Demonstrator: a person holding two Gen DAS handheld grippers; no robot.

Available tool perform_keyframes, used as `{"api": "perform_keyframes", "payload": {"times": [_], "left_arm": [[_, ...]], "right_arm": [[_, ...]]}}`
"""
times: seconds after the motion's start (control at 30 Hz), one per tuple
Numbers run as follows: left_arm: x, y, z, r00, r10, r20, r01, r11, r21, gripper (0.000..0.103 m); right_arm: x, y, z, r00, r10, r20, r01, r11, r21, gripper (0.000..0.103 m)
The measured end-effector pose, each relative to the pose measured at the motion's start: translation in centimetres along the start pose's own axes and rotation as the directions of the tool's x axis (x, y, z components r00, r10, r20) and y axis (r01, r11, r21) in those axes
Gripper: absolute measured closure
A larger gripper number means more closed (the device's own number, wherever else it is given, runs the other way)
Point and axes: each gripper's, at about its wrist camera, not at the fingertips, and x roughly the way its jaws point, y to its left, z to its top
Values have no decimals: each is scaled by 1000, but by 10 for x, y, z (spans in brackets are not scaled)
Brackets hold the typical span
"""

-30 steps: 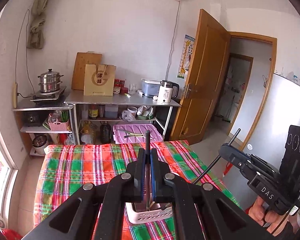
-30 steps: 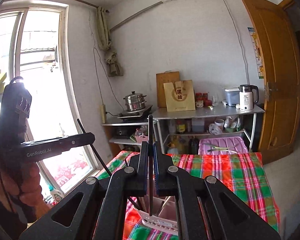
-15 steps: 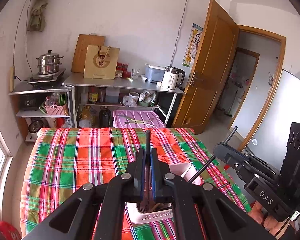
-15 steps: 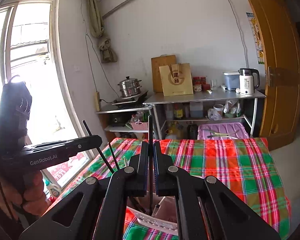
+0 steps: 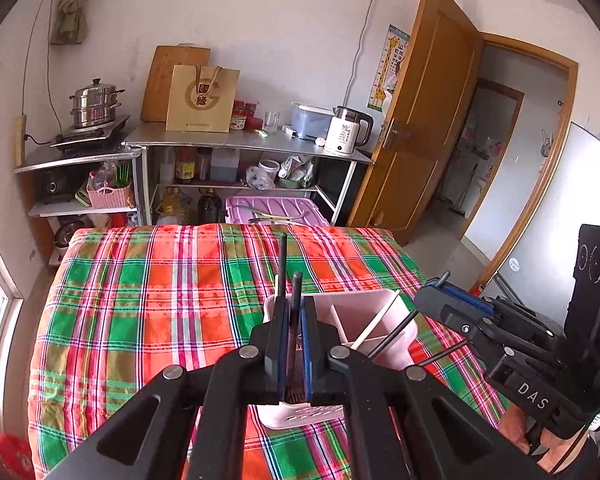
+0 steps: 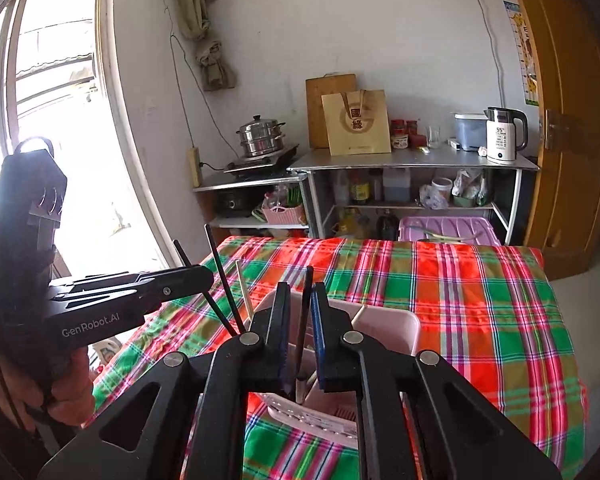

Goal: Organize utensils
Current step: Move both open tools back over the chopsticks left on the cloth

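Left tongs (image 5: pixel 293 344): blue pads pressed together on a thin black chopstick (image 5: pixel 296 300), upright, its lower end hidden behind the jaws. A second black stick (image 5: pixel 282 264) rises just behind, at 12 o'clock; base hidden.

Right tongs (image 6: pixel 300 340): jaws opening, a dark chopstick (image 6: pixel 305 312) standing in the gap; the pads look clear of it, though contact at the lower end is hard to make out.

Pink slotted plastic utensil holder (image 5: pixel 374 314) sits directly under both tongs, near the tabletop's near edge, toward 4 o'clock in the left wrist view. Its front wall is cut off by the tong arms. Compartments partly seen; one pale wooden chopstick (image 5: pixel 376 326) and black ones lean toward 2 o'clock.

Tabletop with red-green plaid cloth (image 5: pixel 148 300): wide bare cloth from 9 to 12 o'clock. Right edge drops off close beside the holder.

Beyond the far edge: a purple plastic lid (image 5: pixel 276 210), then a steel shelf rack (image 5: pixel 244 144) with a white electric kettle (image 5: pixel 346 136). Open wooden door (image 5: pixel 420 120) at 2 o'clock.
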Motion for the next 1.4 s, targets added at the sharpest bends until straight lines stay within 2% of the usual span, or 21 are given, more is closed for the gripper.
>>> {"api": "perform_keyframes", "payload": {"times": [0.13,0.33,0.63,0.83,1.03,1.4], "left_arm": [[-21,-4,-4,999,7,42,-7,1000,9,93],[-60,-14,-21,995,9,100,-12,999,29,92],[-109,-40,-78,990,-12,140,3,998,66,92],[-112,-62,-124,994,-38,102,29,995,94,92],[-103,-77,-162,996,-77,38,74,994,82,92],[-66,-98,-200,990,-102,-98,111,990,88,91]], "right_arm": [[-19,-1,1,1000,1,25,-1,1000,-5,89],[-61,-4,-6,997,7,77,-6,1000,-9,89],[-122,-6,-53,996,-5,91,7,1000,-18,88],[-150,-17,-89,997,-39,70,39,999,5,88],[-168,-31,-121,996,-74,40,72,996,44,88],[-166,-55,-153,996,-90,-28,93,991,99,88]]}}
